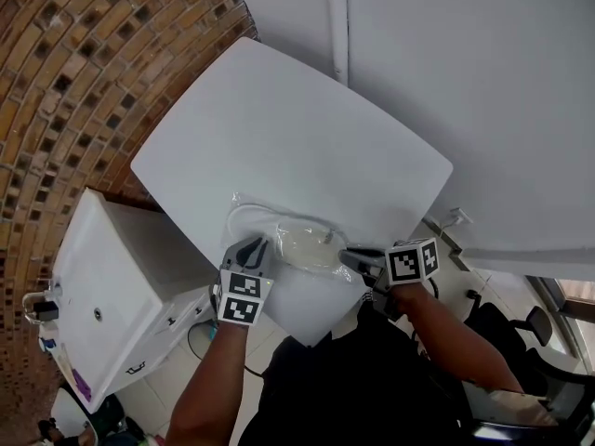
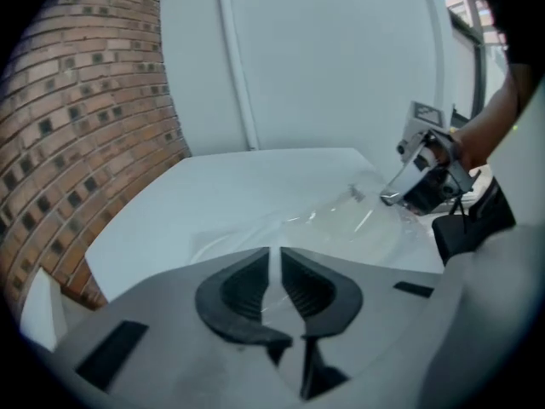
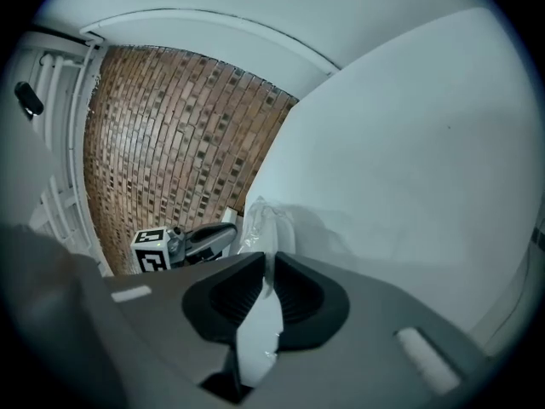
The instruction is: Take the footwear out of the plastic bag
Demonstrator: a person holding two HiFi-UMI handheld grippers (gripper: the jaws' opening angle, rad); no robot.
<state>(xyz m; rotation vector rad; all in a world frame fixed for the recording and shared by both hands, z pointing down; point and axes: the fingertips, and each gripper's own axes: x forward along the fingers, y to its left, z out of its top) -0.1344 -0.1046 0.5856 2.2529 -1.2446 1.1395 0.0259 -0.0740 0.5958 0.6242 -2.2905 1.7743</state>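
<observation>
A clear plastic bag lies near the front corner of the white table, with a pale piece of footwear inside it. My left gripper is at the bag's left end and my right gripper at its right end. In the left gripper view the jaws stand almost together with clear film of the bag pinched between them. The right gripper view shows a fold of the bag running down between the right gripper's close-set pads. The footwear's shape is blurred by the film.
A brick wall stands at the left and a white wall behind the table. A white cabinet sits beside the table's left edge. A dark office chair is at the lower right.
</observation>
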